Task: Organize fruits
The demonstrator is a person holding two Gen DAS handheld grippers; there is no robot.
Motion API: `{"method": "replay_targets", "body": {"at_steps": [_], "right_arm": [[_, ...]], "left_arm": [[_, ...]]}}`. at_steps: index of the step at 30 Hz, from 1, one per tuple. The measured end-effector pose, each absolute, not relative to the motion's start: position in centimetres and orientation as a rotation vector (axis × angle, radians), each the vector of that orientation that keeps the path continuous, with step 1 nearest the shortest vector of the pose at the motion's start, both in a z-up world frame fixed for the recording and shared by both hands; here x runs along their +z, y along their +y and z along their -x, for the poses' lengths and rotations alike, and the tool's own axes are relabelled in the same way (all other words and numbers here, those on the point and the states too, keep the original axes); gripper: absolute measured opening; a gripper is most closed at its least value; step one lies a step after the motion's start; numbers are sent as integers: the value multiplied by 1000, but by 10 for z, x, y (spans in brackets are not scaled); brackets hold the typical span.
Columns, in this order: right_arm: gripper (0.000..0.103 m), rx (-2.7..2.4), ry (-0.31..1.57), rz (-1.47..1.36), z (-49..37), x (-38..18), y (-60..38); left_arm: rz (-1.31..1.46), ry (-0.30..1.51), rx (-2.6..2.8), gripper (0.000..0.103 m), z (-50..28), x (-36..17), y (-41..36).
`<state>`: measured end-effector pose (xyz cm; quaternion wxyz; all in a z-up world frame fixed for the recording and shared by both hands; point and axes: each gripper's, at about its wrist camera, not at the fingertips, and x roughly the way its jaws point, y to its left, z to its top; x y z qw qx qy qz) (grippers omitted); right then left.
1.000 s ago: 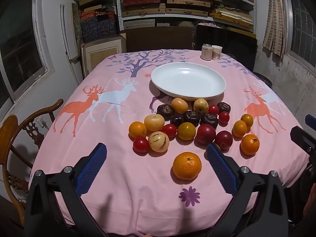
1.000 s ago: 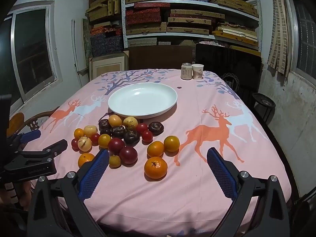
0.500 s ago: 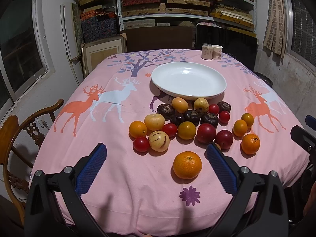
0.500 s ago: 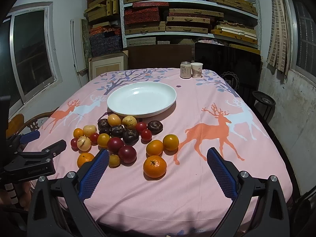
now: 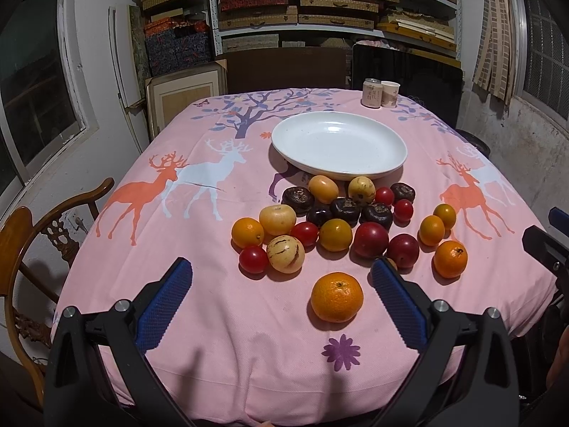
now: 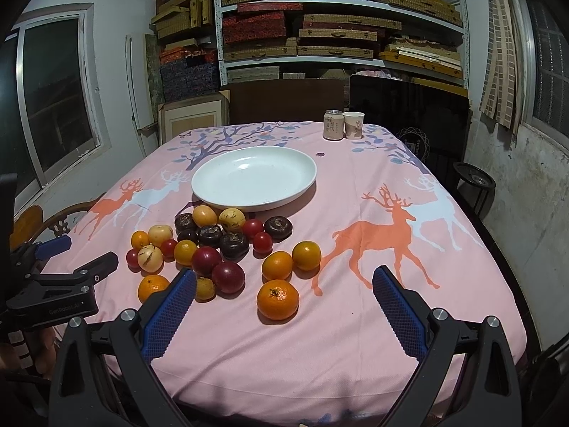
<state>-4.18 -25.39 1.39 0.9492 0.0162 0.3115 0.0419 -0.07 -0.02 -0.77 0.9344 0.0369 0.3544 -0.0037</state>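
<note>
Several fruits lie loose on the pink deer-print tablecloth (image 5: 199, 235) in front of an empty white plate (image 5: 338, 149) (image 6: 254, 178): oranges, red plums, small tomatoes, yellow striped melons and dark water chestnuts. A big orange (image 5: 336, 296) sits nearest my left gripper (image 5: 281, 277), which hovers open over the table's near edge, holding nothing. My right gripper (image 6: 284, 288) is open too, with another orange (image 6: 277, 299) just beyond its fingers. The left gripper also shows at the left of the right wrist view (image 6: 57, 277).
A drink can (image 6: 333, 125) and a paper cup (image 6: 353, 125) stand at the table's far edge. A wooden chair (image 5: 32, 235) sits at the left side. Shelves of boxes (image 6: 320, 28) and a dark panel (image 6: 409, 117) fill the back wall.
The right gripper has drifted slightly forward toward the fruit. The left gripper has barely moved. Both stay open.
</note>
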Motion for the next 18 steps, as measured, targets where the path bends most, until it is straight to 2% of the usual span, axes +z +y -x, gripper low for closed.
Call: {"method": "replay_targets", "body": {"at_steps": [18], "right_arm": [[99,85,635,-33,41,13,-254]], "left_arm": [[-75,725,-7,99,1,-9,0]]}}
